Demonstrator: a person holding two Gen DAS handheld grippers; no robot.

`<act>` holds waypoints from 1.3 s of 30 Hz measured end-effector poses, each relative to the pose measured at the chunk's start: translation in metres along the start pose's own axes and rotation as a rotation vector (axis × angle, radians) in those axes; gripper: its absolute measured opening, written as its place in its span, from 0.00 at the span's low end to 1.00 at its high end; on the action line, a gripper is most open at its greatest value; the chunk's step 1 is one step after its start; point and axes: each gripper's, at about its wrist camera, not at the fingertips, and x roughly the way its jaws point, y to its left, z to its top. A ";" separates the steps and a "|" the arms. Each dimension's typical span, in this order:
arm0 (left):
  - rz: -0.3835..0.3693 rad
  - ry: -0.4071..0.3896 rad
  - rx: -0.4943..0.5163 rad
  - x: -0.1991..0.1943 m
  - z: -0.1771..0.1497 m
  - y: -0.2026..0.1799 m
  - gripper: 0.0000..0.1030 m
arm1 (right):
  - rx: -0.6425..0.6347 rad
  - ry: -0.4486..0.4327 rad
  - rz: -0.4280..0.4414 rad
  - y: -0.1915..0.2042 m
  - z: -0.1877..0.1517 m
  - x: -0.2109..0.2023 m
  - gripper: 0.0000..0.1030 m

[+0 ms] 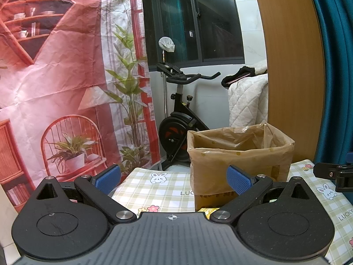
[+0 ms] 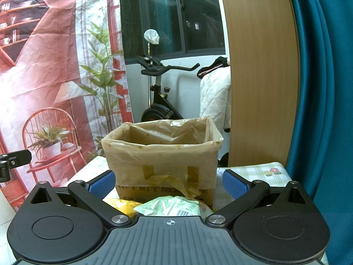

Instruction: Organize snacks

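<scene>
A cardboard box lined with a brown plastic bag (image 1: 240,154) (image 2: 163,154) stands on the checked tablecloth (image 1: 154,190). In the right wrist view a pale green snack packet (image 2: 174,206) and a yellow packet (image 2: 123,205) lie just in front of the box, low between my fingers. My right gripper (image 2: 168,184) is open wide, hovering above them without touching. My left gripper (image 1: 174,180) is open too, to the left of the box, with nothing between its blue pads (image 1: 239,182). A yellow packet corner (image 1: 208,211) peeks out by the left gripper's body.
A printed red backdrop (image 1: 55,88) hangs at the left behind the table. An exercise bike (image 1: 178,119) and a white quilt (image 1: 249,101) stand beyond the table's far edge. A wooden panel (image 2: 260,77) and teal curtain (image 2: 320,88) rise at the right.
</scene>
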 end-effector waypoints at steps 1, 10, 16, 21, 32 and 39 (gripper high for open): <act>0.000 0.000 0.000 0.000 0.000 0.000 1.00 | 0.000 0.000 -0.001 0.000 0.000 0.000 0.99; 0.000 0.001 0.000 0.000 0.000 0.000 1.00 | 0.002 0.001 -0.001 0.000 0.000 0.000 0.99; 0.003 0.002 -0.004 0.000 0.000 0.000 1.00 | 0.003 0.001 -0.001 0.001 0.001 0.001 0.99; 0.005 -0.004 -0.008 -0.002 0.001 0.000 1.00 | 0.002 0.002 -0.001 0.001 -0.002 -0.002 0.99; -0.039 -0.069 -0.055 0.004 -0.002 0.003 1.00 | 0.006 0.002 0.000 0.002 -0.011 0.001 0.99; -0.071 0.008 -0.061 0.025 -0.012 0.012 1.00 | 0.038 -0.023 0.004 -0.004 -0.027 0.015 1.00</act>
